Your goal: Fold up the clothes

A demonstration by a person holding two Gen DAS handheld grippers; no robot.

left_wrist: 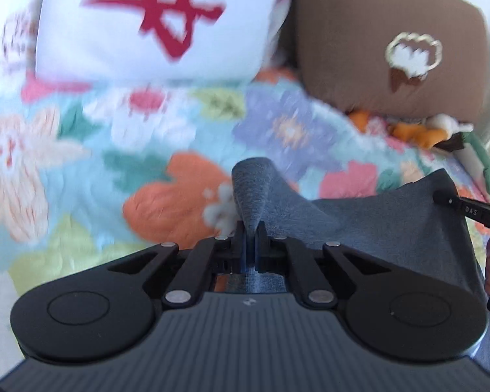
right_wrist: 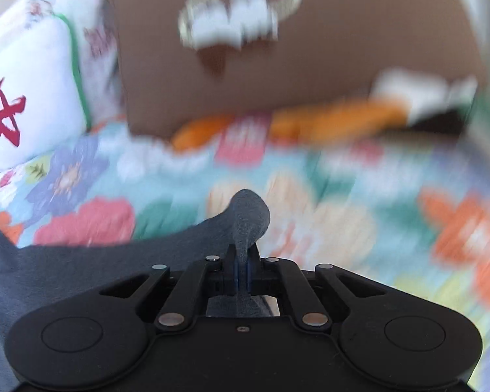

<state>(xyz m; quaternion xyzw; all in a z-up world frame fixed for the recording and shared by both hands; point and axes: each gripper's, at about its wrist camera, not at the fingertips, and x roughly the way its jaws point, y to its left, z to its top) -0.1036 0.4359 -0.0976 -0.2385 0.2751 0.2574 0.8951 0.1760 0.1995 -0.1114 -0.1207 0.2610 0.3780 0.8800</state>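
A grey-blue garment (left_wrist: 375,225) hangs stretched between my two grippers above a floral bedspread (left_wrist: 81,170). My left gripper (left_wrist: 251,228) is shut on one corner of it, and a tuft of cloth sticks up past the jaws. My right gripper (right_wrist: 243,254) is shut on another corner of the same garment (right_wrist: 81,268), which runs off to the left. The right gripper's tip (left_wrist: 441,197) also shows in the left wrist view at the cloth's far edge. Both views are motion-blurred.
A white pillow with a red character (left_wrist: 153,23) and a brown cushion with a white emblem (left_wrist: 392,45) stand at the back of the bed. An orange and white soft toy (left_wrist: 431,132) lies under the brown cushion. The floral bedspread (right_wrist: 343,215) spreads below.
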